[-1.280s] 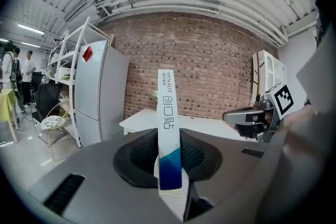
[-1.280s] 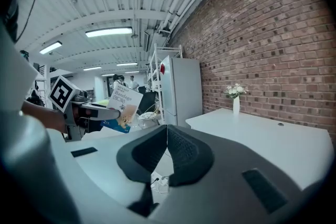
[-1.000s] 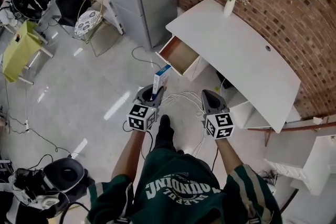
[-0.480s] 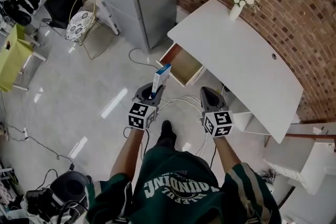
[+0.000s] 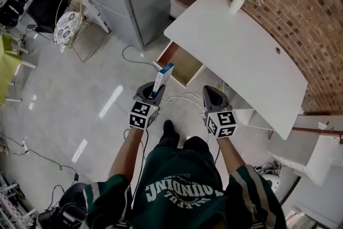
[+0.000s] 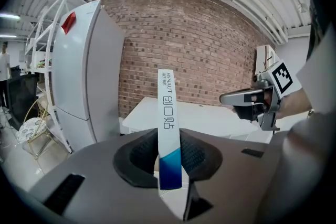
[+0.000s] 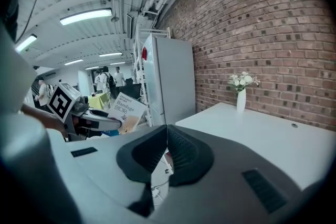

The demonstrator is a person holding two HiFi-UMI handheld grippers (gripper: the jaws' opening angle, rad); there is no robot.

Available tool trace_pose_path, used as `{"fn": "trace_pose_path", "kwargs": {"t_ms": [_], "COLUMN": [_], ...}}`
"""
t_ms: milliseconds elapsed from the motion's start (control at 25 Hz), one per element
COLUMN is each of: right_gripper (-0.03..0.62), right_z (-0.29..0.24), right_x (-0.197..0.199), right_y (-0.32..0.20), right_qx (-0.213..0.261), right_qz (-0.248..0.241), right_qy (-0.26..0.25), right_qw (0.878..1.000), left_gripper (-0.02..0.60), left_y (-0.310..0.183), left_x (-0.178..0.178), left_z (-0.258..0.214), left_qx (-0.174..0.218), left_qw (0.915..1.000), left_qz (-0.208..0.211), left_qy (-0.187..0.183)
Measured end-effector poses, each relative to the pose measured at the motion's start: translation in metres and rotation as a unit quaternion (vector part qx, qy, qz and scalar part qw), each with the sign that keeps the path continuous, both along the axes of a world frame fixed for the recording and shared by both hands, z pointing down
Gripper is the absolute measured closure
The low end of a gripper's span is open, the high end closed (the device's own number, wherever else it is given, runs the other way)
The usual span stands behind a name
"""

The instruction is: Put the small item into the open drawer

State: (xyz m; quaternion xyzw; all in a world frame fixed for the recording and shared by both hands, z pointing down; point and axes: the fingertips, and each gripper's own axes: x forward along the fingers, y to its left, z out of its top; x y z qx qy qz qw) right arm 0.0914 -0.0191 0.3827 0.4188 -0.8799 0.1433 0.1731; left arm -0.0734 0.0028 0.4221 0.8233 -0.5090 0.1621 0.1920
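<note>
The left gripper [image 5: 150, 95] pinches the small box [image 5: 163, 76] by its bottom end. The box is thin and tall. It stands up out of the jaws, and in the head view its long side points toward 1 o'clock. In the left gripper view it sits right in the middle, squeezed between the two dark pads [image 6: 139, 157].

The open drawer [image 5: 181, 63] is close by, at about 1 o'clock from the box. It sticks out of the white desk [image 5: 241, 56]. The box is not in it yet. I think the next move is to carry the box forward and a little right, then lower it in.

The right gripper [image 5: 212, 95] is at 3 o'clock from the left one. Its jaws are pressed together with nothing in them. It is about as near to the drawer, but the left gripper has the box, so the left one should do the job.
</note>
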Motion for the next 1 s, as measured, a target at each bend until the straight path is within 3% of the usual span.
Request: {"fn": "trace_pose_path", "kwargs": {"t_ms": [520, 760, 1000], "right_gripper": [0.569, 0.569, 0.569], "right_z": [0.029, 0.058, 0.095], "right_x": [-0.005, -0.011, -0.012], "right_y": [-0.041, -0.069, -0.084], "right_qx": [-0.007, -0.026, -0.031], "right_qz": [-0.008, -0.010, -0.018], "right_qy": [0.016, -0.001, 0.027], "right_qw": [1.000, 1.000, 0.999], "left_gripper": [0.492, 0.492, 0.492], "left_y": [-0.048, -0.073, -0.093], "left_x": [0.001, 0.006, 0.007], "left_z": [0.046, 0.080, 0.116], "left_qx": [-0.030, -0.043, -0.051], "left_qw": [0.9990, 0.9978, 0.9954], "left_qz": [0.028, 0.041, 0.066], "left_qy": [-0.019, -0.028, -0.048]}}
